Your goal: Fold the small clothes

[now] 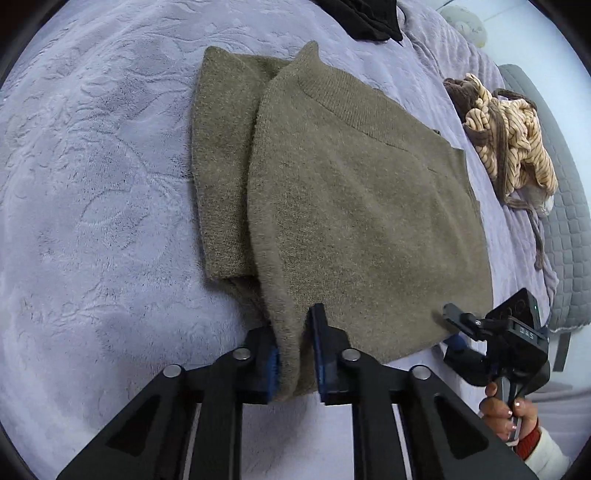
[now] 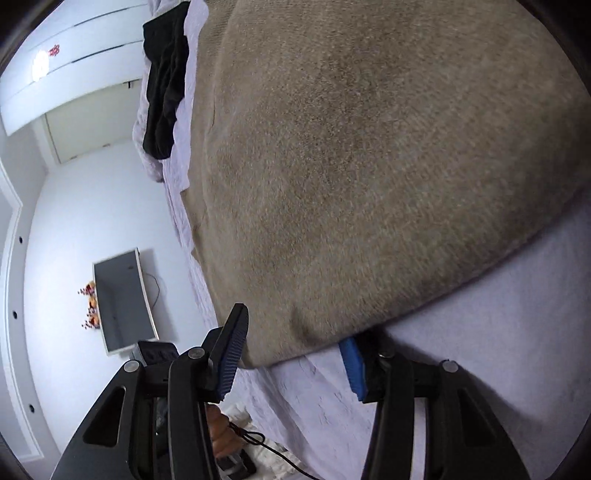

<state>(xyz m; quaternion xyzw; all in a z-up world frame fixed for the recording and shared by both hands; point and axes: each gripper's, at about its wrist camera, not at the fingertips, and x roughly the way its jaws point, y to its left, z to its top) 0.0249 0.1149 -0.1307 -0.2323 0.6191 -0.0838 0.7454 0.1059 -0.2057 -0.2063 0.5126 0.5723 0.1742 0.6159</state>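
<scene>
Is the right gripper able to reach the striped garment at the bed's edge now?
Probably yes: the right gripper is open at the olive sweater's hem, and the striped garment lies uncovered on that side.

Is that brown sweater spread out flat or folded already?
Partly folded: the olive-brown sweater has one side lapped over its middle, its sleeve showing beneath.

- The bed point(image 1: 92, 184), under a pale lavender plush blanket, is carrying all items.
- An olive knit sweater point(image 1: 351, 206) is lying folded at centre.
- A black garment point(image 1: 365, 18) is lying at the far edge.
- A striped tan garment point(image 1: 513, 147) is lying bunched beside the sweater.
</scene>
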